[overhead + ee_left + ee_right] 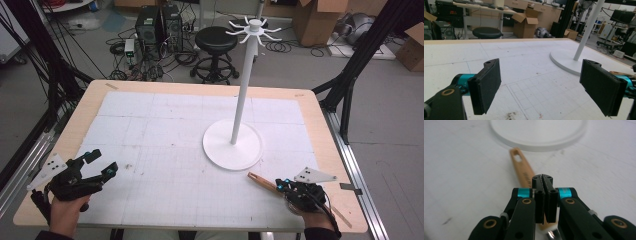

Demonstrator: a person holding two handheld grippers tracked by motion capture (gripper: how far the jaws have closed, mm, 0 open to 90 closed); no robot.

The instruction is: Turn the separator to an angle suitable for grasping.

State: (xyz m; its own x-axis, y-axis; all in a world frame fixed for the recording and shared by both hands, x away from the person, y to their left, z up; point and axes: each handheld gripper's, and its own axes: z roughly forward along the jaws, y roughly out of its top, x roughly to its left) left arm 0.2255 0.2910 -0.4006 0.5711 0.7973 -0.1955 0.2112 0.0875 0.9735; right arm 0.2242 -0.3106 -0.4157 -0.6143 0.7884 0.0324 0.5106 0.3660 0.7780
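A wooden-handled utensil (261,179) lies on the white mat near the front right, its handle (522,168) pointing at the stand and pierced by a hole at the far end. My right gripper (281,186) is shut on this handle partway along, jaws pressed together (542,179). A bit of shiny metal (551,235) shows below the jaws; the utensil's head is hidden. The white hook stand (243,85) rises from its round base (220,150), just beyond the handle tip. My left gripper (102,166) hovers at the front left, open and holding nothing (541,82).
A white gridded mat (160,150) covers the wooden table (320,115). The stand's top carries several hooks (255,29). Beyond the table are a black stool (216,42), computer towers and cables (155,30) and cardboard boxes (317,17). The stand's base (564,58) is to the right in the left gripper view.
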